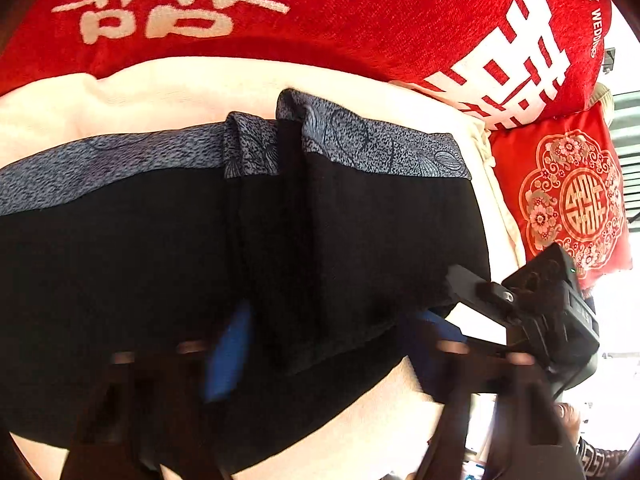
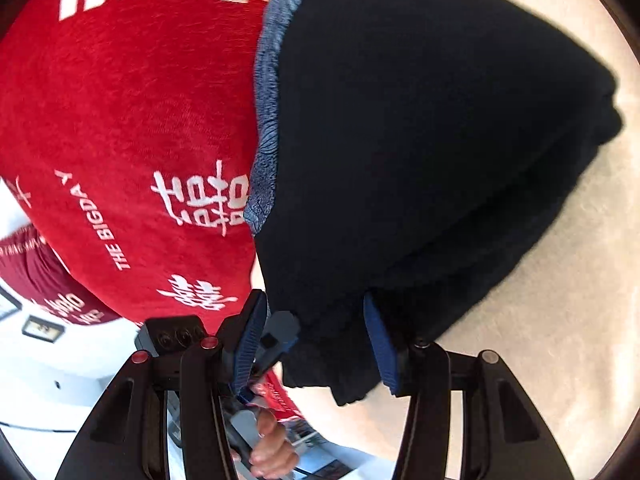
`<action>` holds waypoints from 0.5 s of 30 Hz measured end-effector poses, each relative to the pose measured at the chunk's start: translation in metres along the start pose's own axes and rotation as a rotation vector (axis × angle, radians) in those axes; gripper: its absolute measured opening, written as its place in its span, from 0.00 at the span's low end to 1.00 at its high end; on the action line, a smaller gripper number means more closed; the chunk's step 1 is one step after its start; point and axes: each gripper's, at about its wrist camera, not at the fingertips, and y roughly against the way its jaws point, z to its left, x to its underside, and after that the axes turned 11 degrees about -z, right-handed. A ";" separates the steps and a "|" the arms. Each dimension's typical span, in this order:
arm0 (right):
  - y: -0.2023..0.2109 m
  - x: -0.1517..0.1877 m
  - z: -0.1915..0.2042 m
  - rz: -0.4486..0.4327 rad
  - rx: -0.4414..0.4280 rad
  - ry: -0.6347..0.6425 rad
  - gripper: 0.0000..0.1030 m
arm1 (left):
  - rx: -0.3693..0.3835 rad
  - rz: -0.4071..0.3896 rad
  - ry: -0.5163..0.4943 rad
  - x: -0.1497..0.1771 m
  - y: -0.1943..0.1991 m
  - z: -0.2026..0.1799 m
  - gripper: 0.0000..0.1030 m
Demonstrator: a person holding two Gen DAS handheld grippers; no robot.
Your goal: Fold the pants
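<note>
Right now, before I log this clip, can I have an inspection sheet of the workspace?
Surface: cream cover, soft, mostly under the cloth.
Job's things: black pants, partly folded over themselves, grey waistband toward the cushions.
Clutter: nothing seen.
Grippers: left gripper low over the pants, with a fold between its pads; right gripper at a corner of the pants, with cloth between its pads. It is unclear whether either is gripping firmly.
Cables: nothing seen.
Surroundings: red cushions with white characters behind the pants; a smaller red cushion with a floral medallion beside them.
</note>
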 end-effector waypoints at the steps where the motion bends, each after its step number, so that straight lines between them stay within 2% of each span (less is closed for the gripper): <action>1: -0.002 -0.001 0.000 0.003 0.007 -0.002 0.20 | 0.003 -0.002 0.011 0.000 -0.001 -0.001 0.46; 2: -0.003 -0.002 0.003 0.006 0.033 0.021 0.16 | -0.001 -0.018 0.011 0.000 0.000 -0.003 0.45; 6: 0.013 0.003 0.023 0.020 -0.003 0.117 0.11 | 0.011 -0.083 -0.030 0.005 0.025 -0.023 0.45; 8: 0.020 0.009 0.031 0.045 -0.013 0.162 0.06 | 0.030 -0.103 -0.045 0.011 0.040 -0.034 0.45; 10: 0.022 0.018 0.034 0.086 -0.003 0.206 0.06 | 0.031 -0.111 -0.063 0.021 0.049 -0.040 0.45; 12: 0.015 0.027 0.032 0.122 0.022 0.229 0.06 | -0.016 -0.101 -0.091 0.032 0.045 -0.039 0.45; 13: 0.010 0.030 0.030 0.138 0.036 0.236 0.06 | -0.066 -0.084 -0.093 0.038 0.038 -0.033 0.45; 15: 0.003 0.034 0.025 0.145 0.043 0.219 0.10 | -0.125 -0.041 -0.053 0.047 0.027 -0.017 0.45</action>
